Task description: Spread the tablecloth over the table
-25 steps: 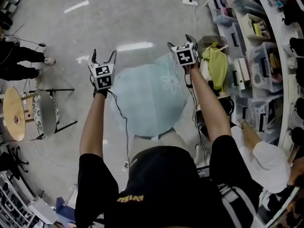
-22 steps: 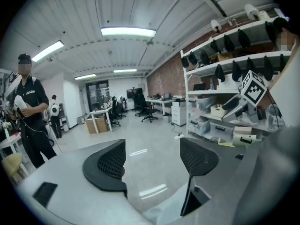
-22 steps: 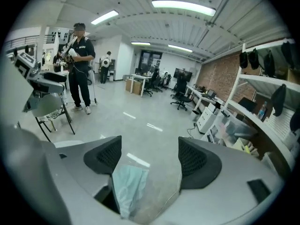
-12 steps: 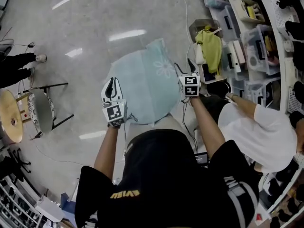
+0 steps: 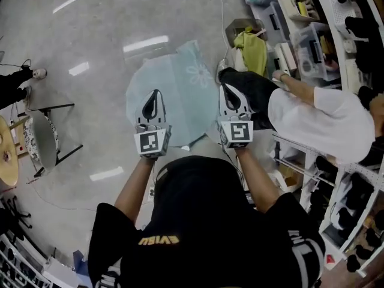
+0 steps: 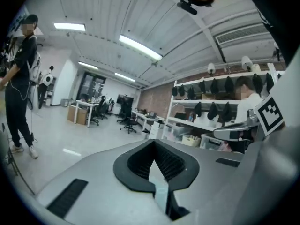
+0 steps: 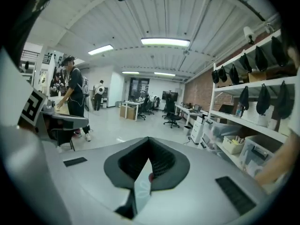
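The pale blue tablecloth (image 5: 177, 92) with a white flower print lies draped over a small table that it hides. My left gripper (image 5: 154, 96) is at its near left edge and my right gripper (image 5: 228, 92) at its near right edge, both in front of my chest. In the left gripper view the black pads (image 6: 176, 165) are closed on a thin strip of the pale cloth (image 6: 160, 189). In the right gripper view the same printed cloth (image 7: 141, 187) is pinched between the closed pads (image 7: 161, 165).
A person in a white shirt (image 5: 315, 116) crouches close on the right, legs reaching toward the table. Shelves with bins (image 5: 312, 47) and a green cloth (image 5: 252, 44) line the right side. A chair (image 5: 51, 137) and a wooden stool (image 5: 5, 161) stand left.
Both grippers came back from the far sides of the cloth to its near edge. Their jaws went from wide open to closed on the cloth.
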Motion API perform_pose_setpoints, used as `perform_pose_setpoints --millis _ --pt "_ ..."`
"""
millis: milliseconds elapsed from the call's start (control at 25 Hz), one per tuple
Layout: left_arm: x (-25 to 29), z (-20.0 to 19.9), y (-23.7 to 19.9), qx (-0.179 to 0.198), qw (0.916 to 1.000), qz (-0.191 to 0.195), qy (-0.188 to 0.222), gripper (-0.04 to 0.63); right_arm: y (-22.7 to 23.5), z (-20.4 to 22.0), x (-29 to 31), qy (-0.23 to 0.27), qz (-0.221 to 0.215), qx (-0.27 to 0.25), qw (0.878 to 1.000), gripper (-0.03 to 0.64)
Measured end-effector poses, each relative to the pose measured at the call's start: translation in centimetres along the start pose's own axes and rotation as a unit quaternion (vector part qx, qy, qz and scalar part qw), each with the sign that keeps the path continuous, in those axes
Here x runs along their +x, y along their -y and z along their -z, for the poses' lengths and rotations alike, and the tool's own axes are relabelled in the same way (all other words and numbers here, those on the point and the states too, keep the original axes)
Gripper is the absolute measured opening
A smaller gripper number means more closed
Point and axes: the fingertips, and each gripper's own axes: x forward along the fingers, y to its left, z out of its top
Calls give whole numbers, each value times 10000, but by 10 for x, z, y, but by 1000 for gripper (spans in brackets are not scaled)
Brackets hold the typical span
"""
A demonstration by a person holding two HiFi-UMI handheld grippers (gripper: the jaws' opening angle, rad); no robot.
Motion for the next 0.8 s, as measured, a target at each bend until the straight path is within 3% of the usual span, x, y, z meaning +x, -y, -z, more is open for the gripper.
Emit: perform_pose_setpoints --millis 160,240,400,640,800 --pt "-4 -29 39 228 9980 445 378 18 3 -21 -44 251 43 -54 9997 0" --pt "-21 -44 52 299 9972 439 521 18 5 -31 -65 321 42 -179 9993 0" --pt "-73 -78 61 82 9969 -3 782 18 7 -45 -92 765 -263 -297 9963 0" --pt "-142 -79 114 556 9916 -677 950 17 19 -38 -146 1202 -673 -235 9902 0" --pt "-177 -70 172 943 9868 -760 1071 18 33 -30 -192 1441 -727 -207 9867 0"
